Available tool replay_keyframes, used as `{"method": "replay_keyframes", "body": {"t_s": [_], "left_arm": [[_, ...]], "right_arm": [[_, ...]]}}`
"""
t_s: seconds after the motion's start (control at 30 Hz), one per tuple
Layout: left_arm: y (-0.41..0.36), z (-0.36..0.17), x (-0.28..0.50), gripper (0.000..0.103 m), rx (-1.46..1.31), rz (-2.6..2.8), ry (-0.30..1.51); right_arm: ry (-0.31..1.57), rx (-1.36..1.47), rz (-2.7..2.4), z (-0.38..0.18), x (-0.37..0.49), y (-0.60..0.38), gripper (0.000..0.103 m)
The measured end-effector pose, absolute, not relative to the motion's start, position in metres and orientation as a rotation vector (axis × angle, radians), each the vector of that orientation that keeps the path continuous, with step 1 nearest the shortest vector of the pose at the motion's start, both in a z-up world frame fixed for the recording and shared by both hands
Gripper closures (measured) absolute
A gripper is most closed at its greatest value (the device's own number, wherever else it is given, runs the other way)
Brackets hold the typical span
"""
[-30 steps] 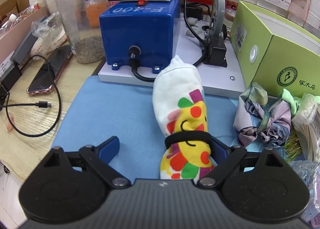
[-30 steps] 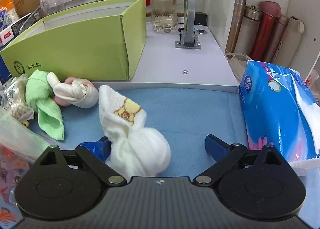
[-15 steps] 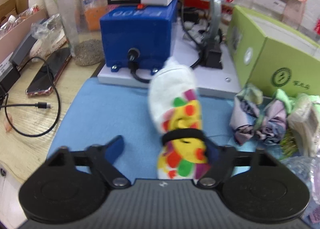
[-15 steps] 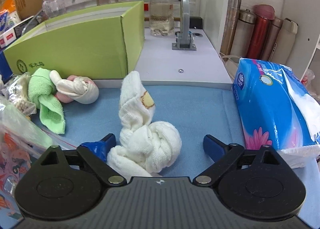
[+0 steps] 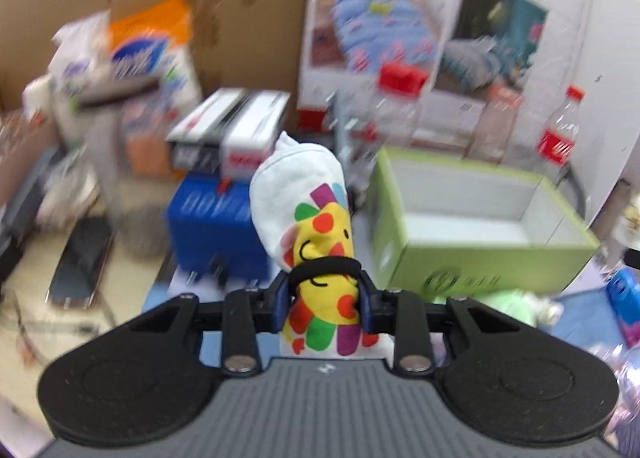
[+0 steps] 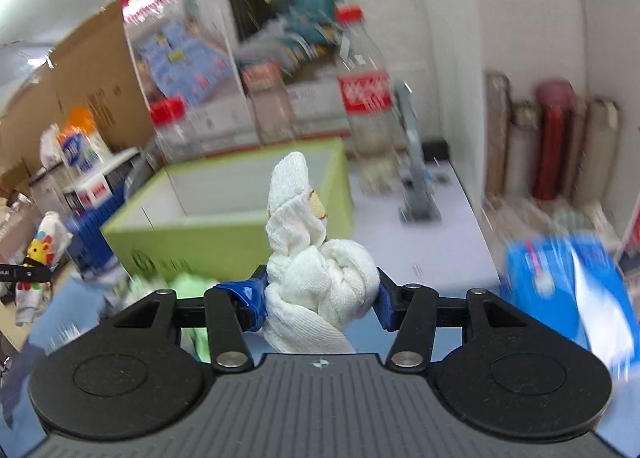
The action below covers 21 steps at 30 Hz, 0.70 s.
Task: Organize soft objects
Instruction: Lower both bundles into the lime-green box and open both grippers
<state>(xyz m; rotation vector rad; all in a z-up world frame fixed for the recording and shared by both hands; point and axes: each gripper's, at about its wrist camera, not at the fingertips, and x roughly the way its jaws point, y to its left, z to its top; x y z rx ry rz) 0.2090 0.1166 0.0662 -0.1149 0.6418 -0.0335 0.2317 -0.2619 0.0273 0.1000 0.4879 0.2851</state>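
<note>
Background: blurred cluttered shelf, green box (image 5: 480,246) centre right;
Left gripper (image 5: 323,300): clamped on colourful sock (image 5: 316,254);
Right gripper (image 6: 320,294): jaws closing, pressing knotted white towel (image 6: 320,282)

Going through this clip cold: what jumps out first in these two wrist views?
Each gripper is carrying a soft bundle in the air. The left gripper is shut on a colourful cartoon-print cloth roll bound by a black band; the right gripper, jaws closing, presses a knotted white towel. Behind both stands an open green box, its white inside apparently bare.

Both wrist cams fwd; share green box (image 5: 472,258).
</note>
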Motion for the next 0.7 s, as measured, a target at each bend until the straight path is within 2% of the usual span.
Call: {"method": "replay_keyframes", "body": {"t_s": [0.17, 0.33, 0.37, 0.4, 0.43, 0.53, 0.7], "left_arm": [[0.073, 0.094, 0.273, 0.072, -0.064, -0.111, 0.632], [0.044, 0.085, 0.327, 0.071, -0.015, -0.107, 0.663], [0.041, 0.078, 0.336, 0.068, -0.001, -0.104, 0.676], [0.037, 0.074, 0.343, 0.053, 0.016, -0.1, 0.682], [0.035, 0.069, 0.348, 0.027, 0.033, -0.088, 0.685], [0.033, 0.061, 0.352, 0.027, 0.052, -0.062, 0.673], [0.042, 0.061, 0.345, 0.027, 0.016, -0.06, 0.672]], "right_arm": [[0.473, 0.023, 0.326, 0.056, 0.293, -0.222, 0.065], [0.53, -0.019, 0.356, 0.049, 0.346, -0.198, 0.064], [0.548, -0.016, 0.368, 0.044, 0.355, -0.195, 0.062], [0.572, -0.005, 0.376, 0.038, 0.363, -0.193, 0.061], [0.611, 0.011, 0.372, 0.032, 0.372, -0.19, 0.061], [0.683, 0.013, 0.371, 0.017, 0.386, -0.183, 0.056], [0.582, 0.052, 0.363, 0.026, 0.375, -0.191, 0.05]]}}
